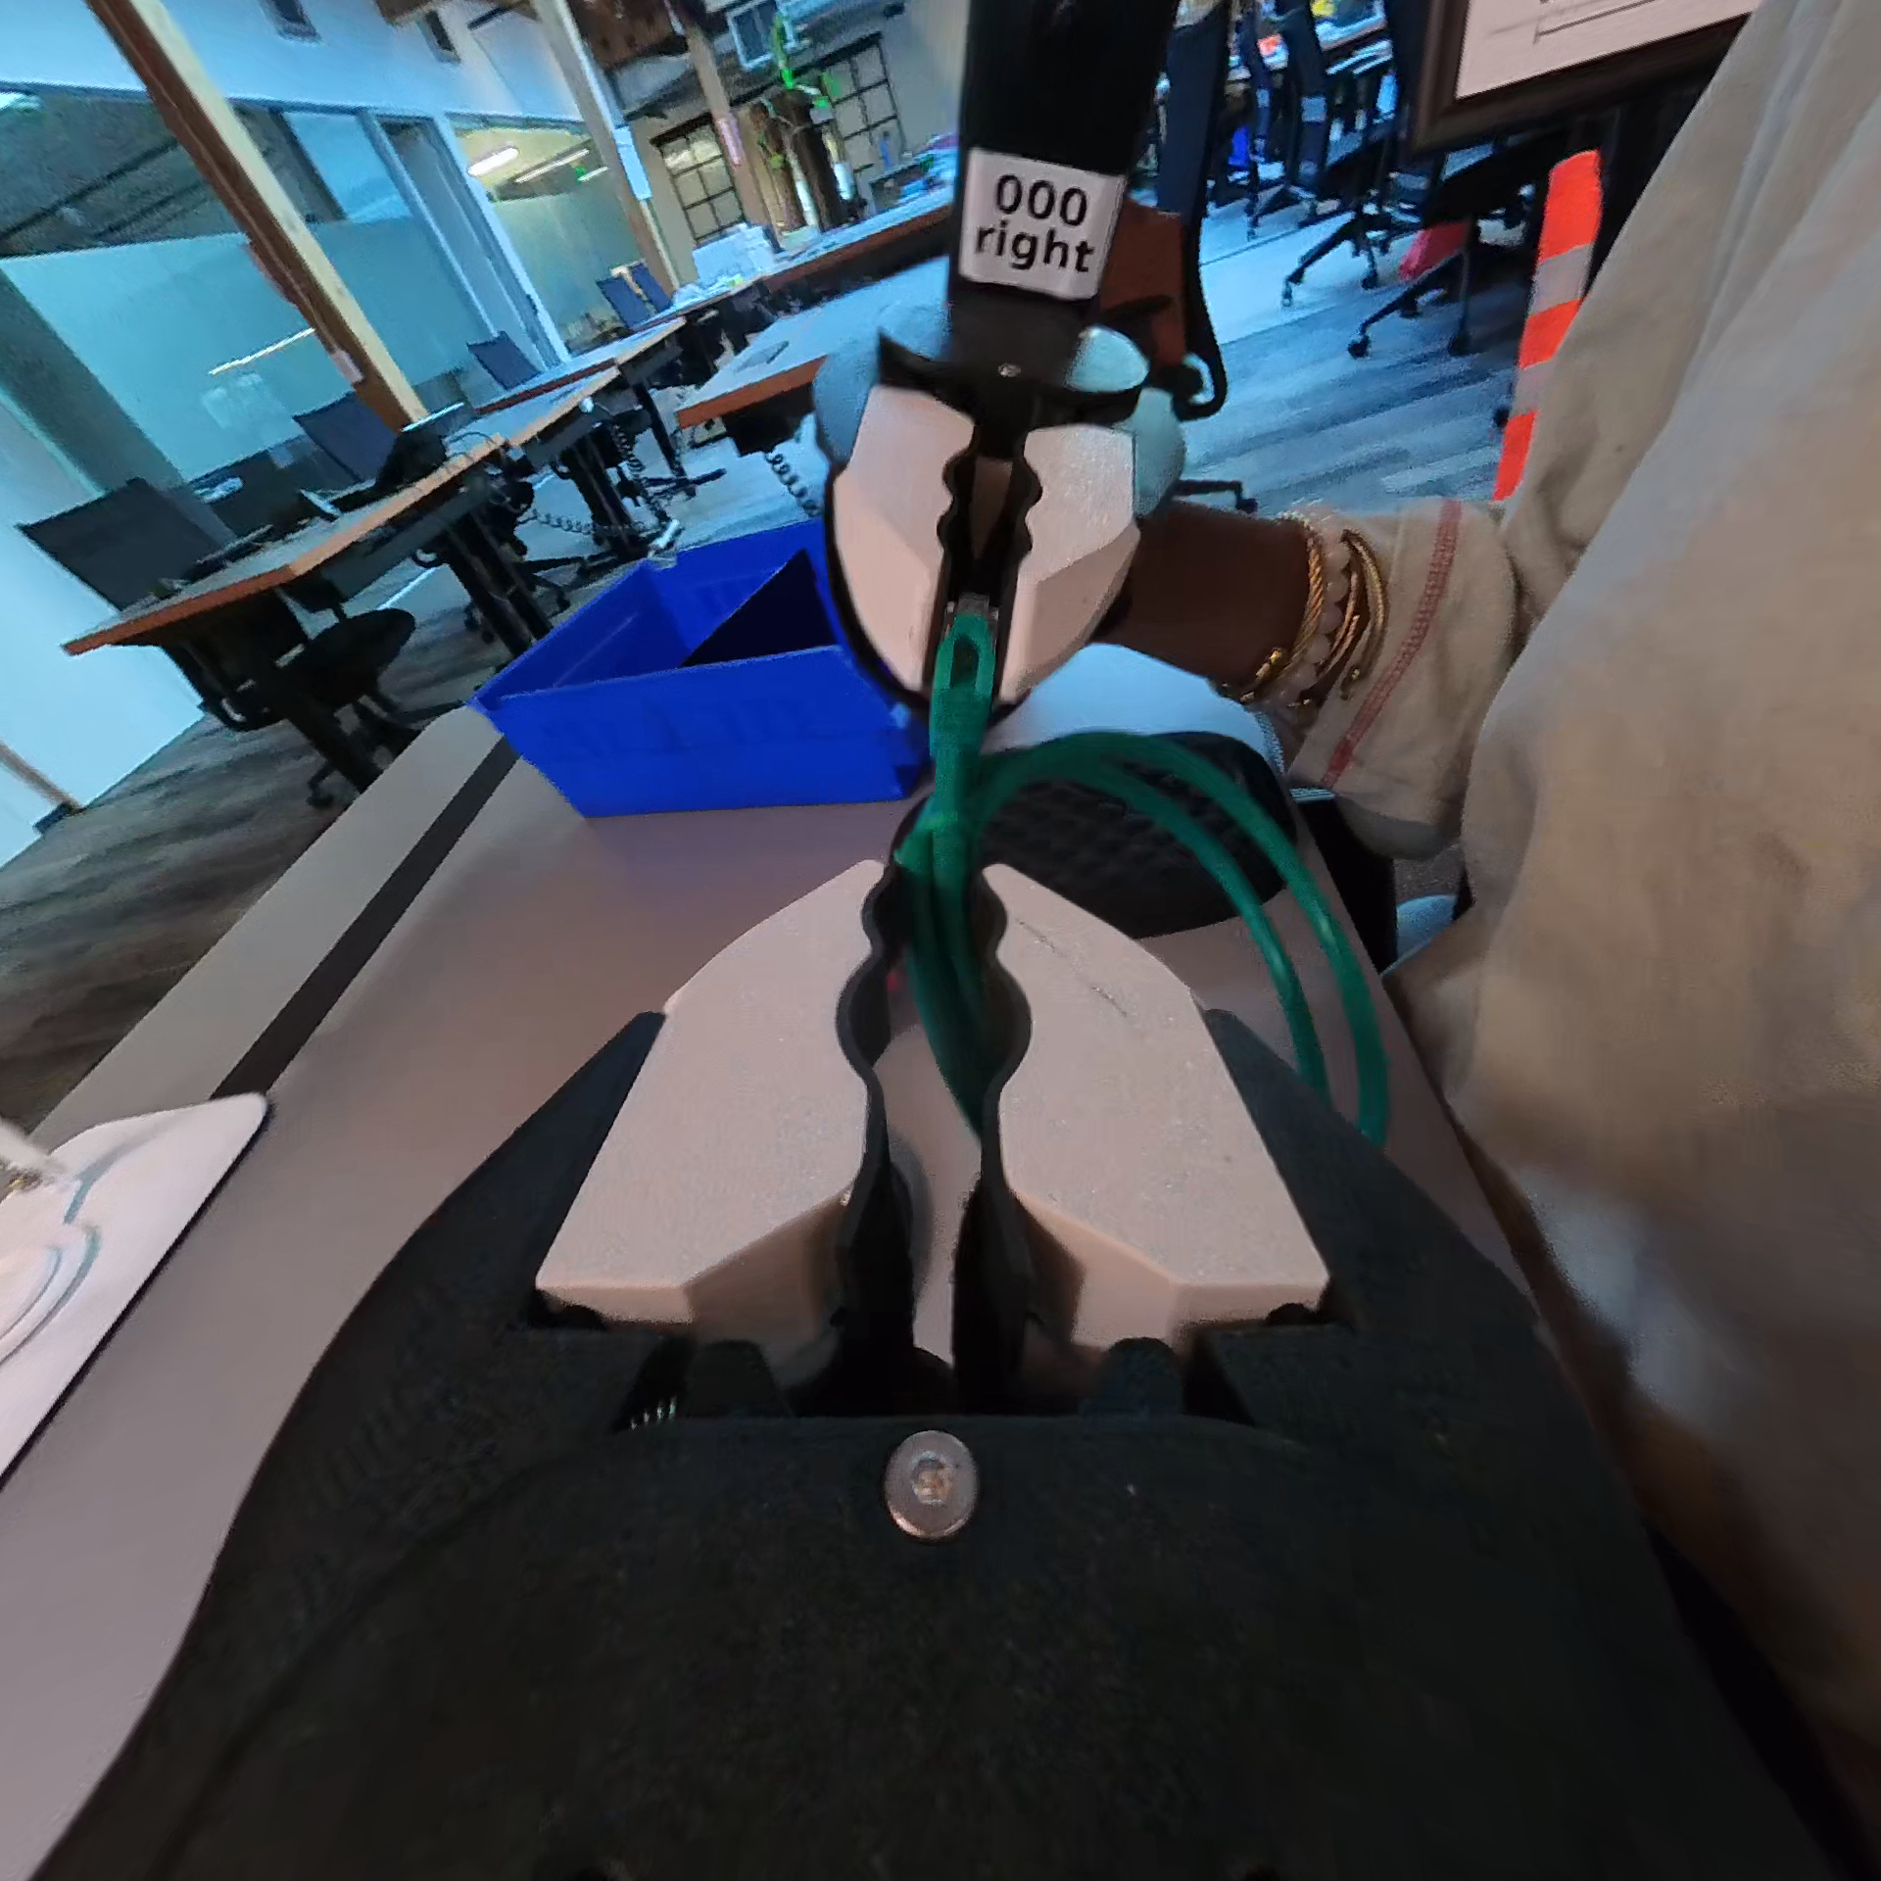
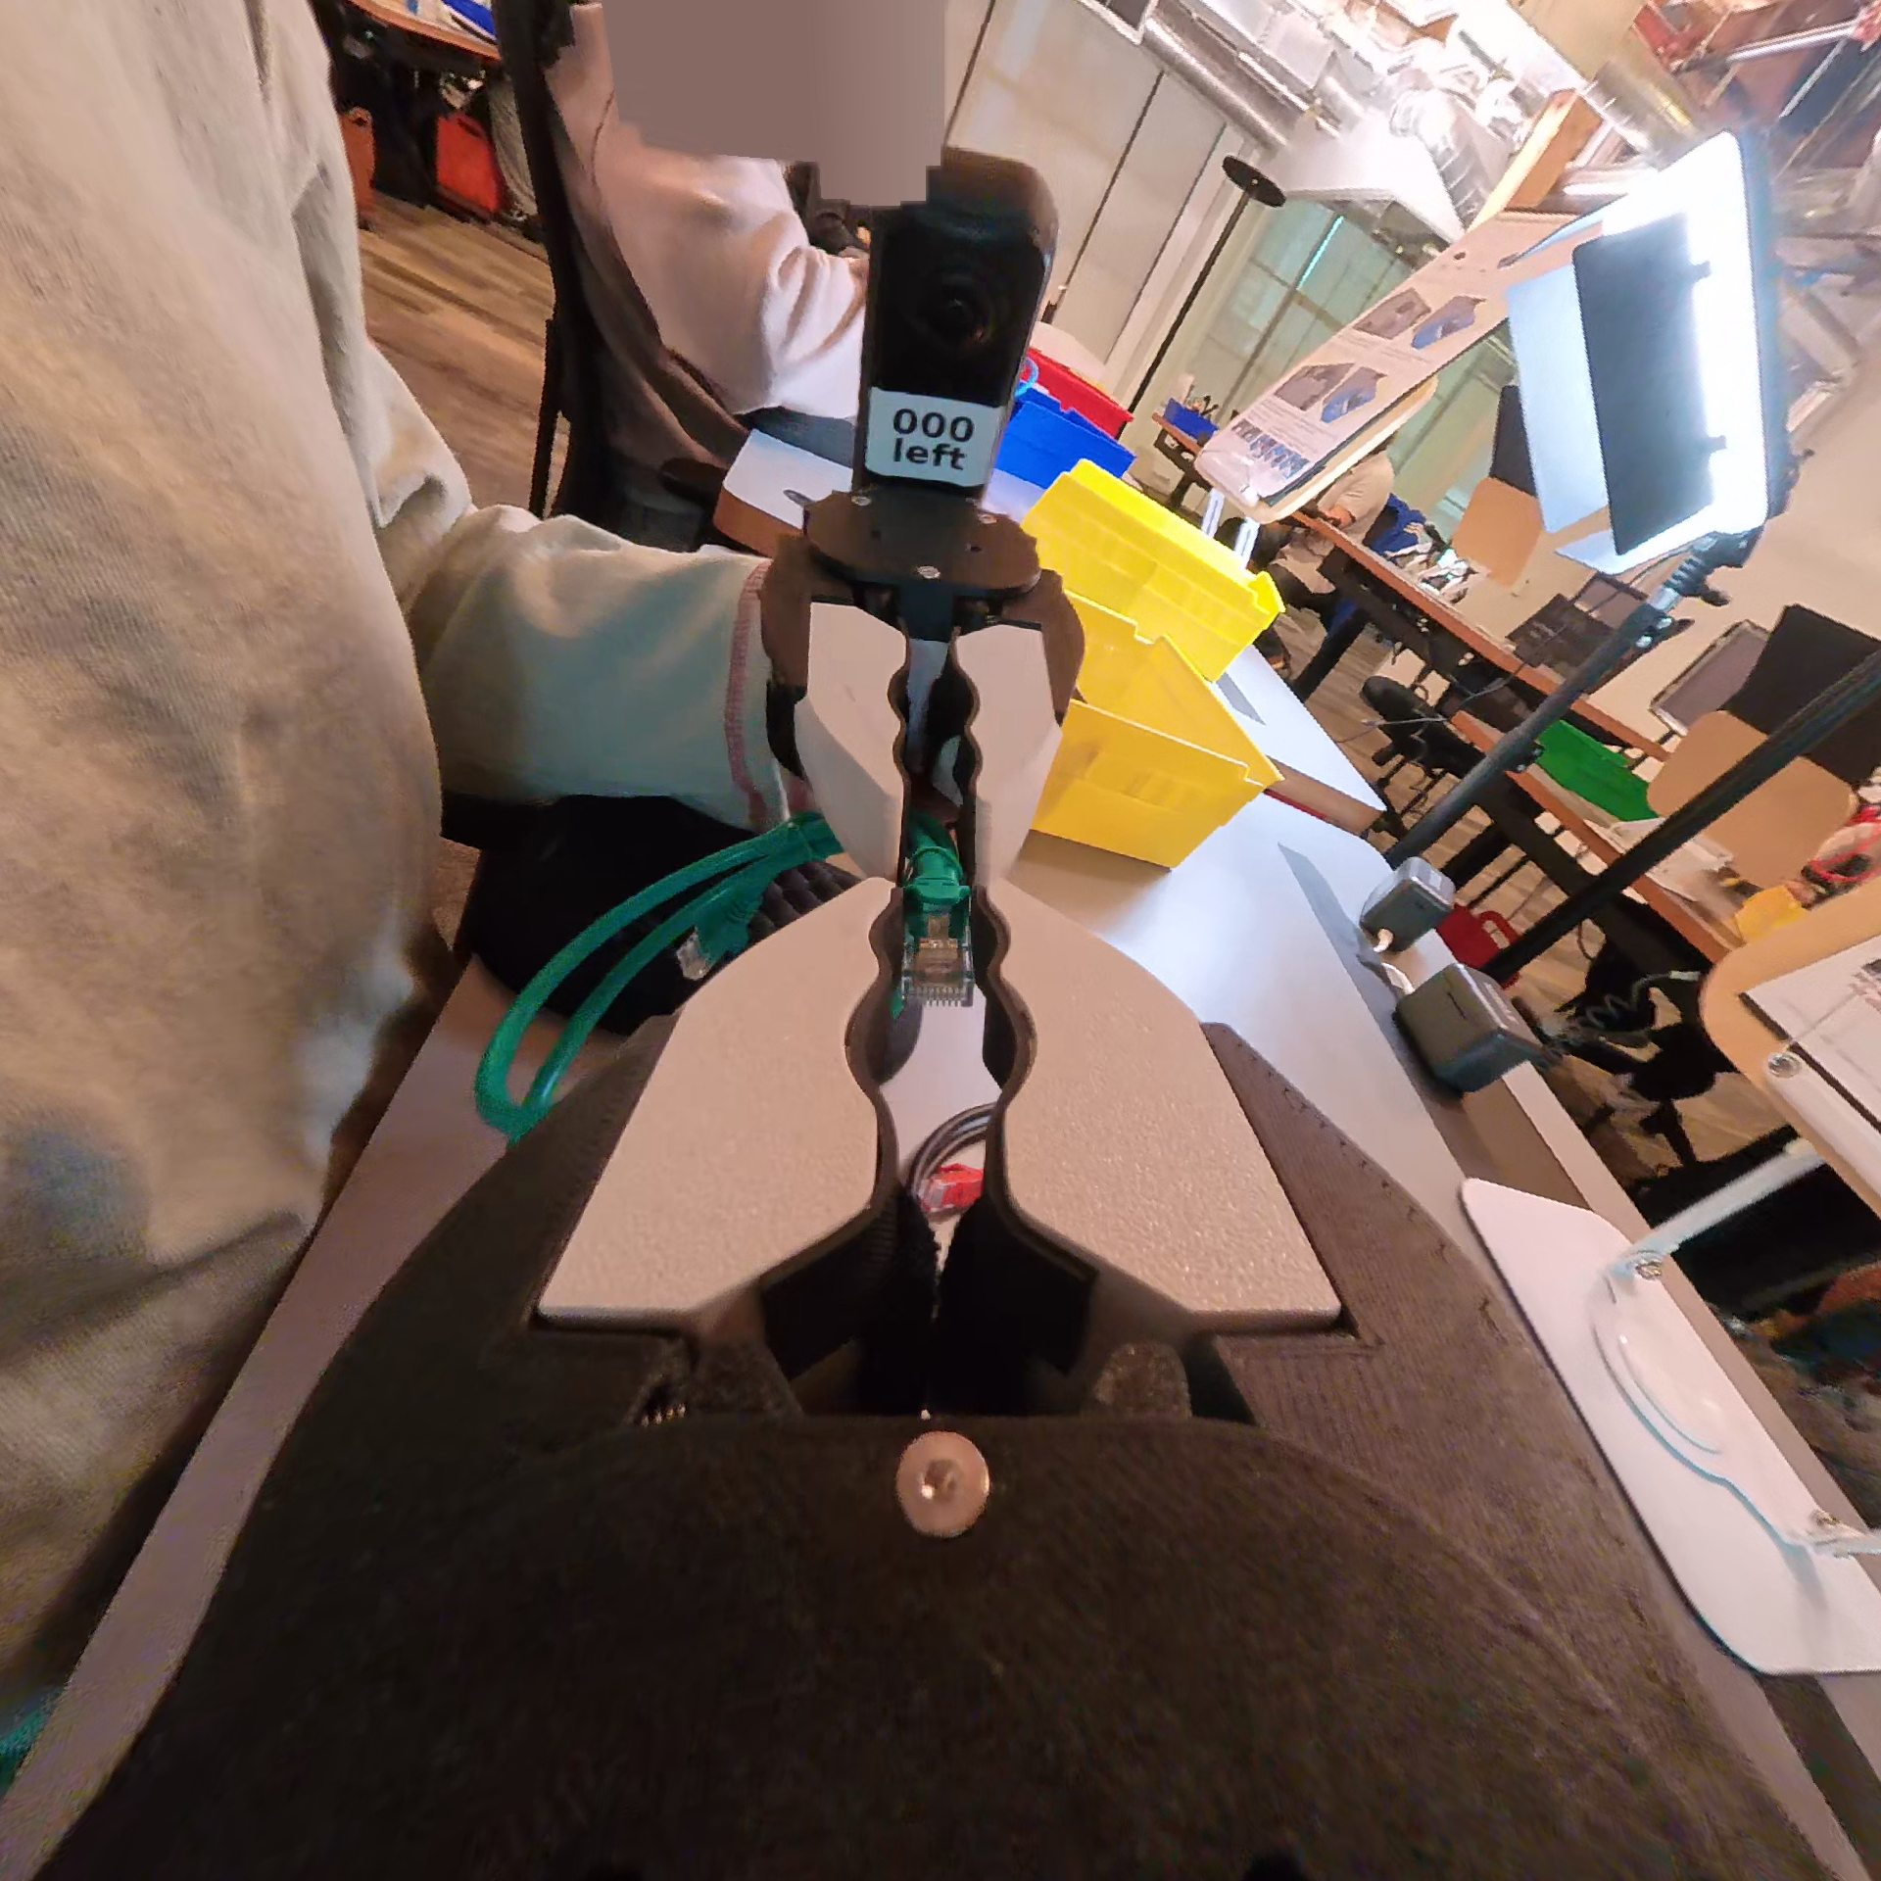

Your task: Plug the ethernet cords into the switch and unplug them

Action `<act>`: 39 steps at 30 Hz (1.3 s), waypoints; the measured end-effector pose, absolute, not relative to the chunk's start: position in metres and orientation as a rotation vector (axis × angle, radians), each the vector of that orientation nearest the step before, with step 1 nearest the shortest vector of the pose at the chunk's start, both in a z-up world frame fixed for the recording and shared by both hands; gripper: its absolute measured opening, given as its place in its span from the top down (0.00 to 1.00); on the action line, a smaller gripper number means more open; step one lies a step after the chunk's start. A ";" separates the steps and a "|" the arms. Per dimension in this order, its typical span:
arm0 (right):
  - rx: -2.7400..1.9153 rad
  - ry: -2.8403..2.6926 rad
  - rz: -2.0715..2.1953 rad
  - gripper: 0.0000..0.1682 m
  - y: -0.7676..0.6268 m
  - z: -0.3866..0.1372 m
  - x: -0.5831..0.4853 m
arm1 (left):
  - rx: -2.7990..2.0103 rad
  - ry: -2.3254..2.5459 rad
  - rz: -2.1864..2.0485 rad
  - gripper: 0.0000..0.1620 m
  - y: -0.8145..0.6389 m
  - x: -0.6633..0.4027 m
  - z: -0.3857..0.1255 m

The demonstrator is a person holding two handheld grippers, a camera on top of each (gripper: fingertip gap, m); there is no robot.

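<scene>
Grey left fingers (image 1: pixel 774 1069): we see the left gripper (image 1: pixel 931 886) pressed onto the bundled green ethernet cord (image 1: pixel 1272 916).
Right gripper (image 2: pixel 934 906): nipping the clear plug (image 2: pixel 936 962) at the cord's end, tip to tip with the left.
Cord place: held off the worktop (image 1: pixel 611 916), loops sagging past its person-side edge.
Loose second plug (image 2: pixel 697 952): dangling free.
Switch: we can't find it in either view.
Risk 1: we judge the plug may twist or slip; the nip is shallow and the clip hidden.
Risk 2: the hanging loops could snag the worktop edge or the sleeve (image 2: pixel 611 662) and tug the plug.
Risk 3: the red-tipped black cable (image 2: pixel 952 1181) below could foul a descent.
Blue bin (image 1: pixel 702 713): far corner, clear.
</scene>
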State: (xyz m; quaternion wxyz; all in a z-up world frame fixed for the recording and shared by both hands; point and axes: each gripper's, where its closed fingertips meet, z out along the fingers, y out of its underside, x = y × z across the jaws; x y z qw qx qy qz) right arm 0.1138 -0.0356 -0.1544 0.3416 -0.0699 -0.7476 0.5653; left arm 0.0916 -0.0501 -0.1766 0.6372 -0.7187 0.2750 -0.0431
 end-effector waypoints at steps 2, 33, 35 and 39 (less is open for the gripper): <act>-0.204 -1.914 1.479 0.93 -0.027 -0.150 0.115 | -1.628 0.597 -0.138 0.93 -0.058 0.087 -0.175; -0.020 -2.041 1.405 0.93 -0.057 -0.161 0.128 | -1.756 0.812 -0.346 0.91 -0.039 0.119 -0.200; -0.029 -2.042 1.373 0.93 -0.055 -0.161 0.127 | -1.758 0.801 -0.373 0.92 -0.039 0.117 -0.199; -0.069 -2.014 1.341 0.93 -0.043 -0.159 0.125 | -1.756 0.721 -0.395 0.92 -0.040 0.109 -0.200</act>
